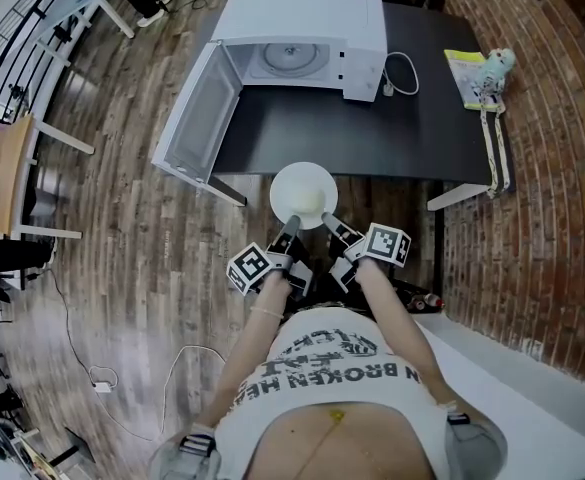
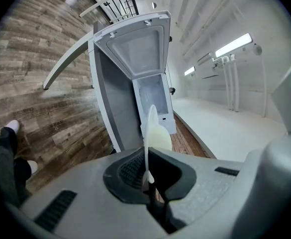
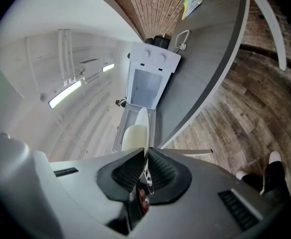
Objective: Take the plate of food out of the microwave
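Pinching the near rim of the plate: left tongs at 7 o'clock, right tongs at 5 o'clock. Held off the desk edge, 6 o'clock from the open microwave.

White T-shirt in shot, bold black block lettering across the chest and a small yellow mark lower down. Dark trousers, white shoes. Look at the left gripper and right gripper: pale grey moulded shells, black ribbed pads, slotted vents, each topped by a white cube printed with black square markers.
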{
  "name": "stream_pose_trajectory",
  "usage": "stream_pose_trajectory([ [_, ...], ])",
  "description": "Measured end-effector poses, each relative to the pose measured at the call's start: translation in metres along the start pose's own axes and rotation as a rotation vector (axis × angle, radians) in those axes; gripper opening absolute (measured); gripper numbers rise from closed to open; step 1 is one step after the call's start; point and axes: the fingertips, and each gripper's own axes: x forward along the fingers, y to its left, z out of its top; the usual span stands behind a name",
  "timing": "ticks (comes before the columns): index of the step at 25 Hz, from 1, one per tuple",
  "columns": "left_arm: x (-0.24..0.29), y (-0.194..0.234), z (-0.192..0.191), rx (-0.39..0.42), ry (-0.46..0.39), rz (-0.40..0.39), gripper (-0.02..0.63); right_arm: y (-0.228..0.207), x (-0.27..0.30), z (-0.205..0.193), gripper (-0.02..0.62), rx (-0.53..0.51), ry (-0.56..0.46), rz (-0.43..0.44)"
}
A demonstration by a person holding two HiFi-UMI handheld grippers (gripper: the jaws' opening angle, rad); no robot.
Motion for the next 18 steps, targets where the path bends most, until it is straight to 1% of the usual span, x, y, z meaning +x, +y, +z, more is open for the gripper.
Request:
stream_pose_trajectory([
  [10,-0.0011,0.0042,-0.0015,-0.016,0.001,0.006,0.011,-0.0034,-0.0004,-0.003,0.025,0.007,0.007,-0.008],
  [18,-0.0012,0.0052,-0.0029,-0.014,0.001,0.006,0.011,-0.0046,-0.0016,-0.0029,0.026,0.001,0.012,-0.014],
])
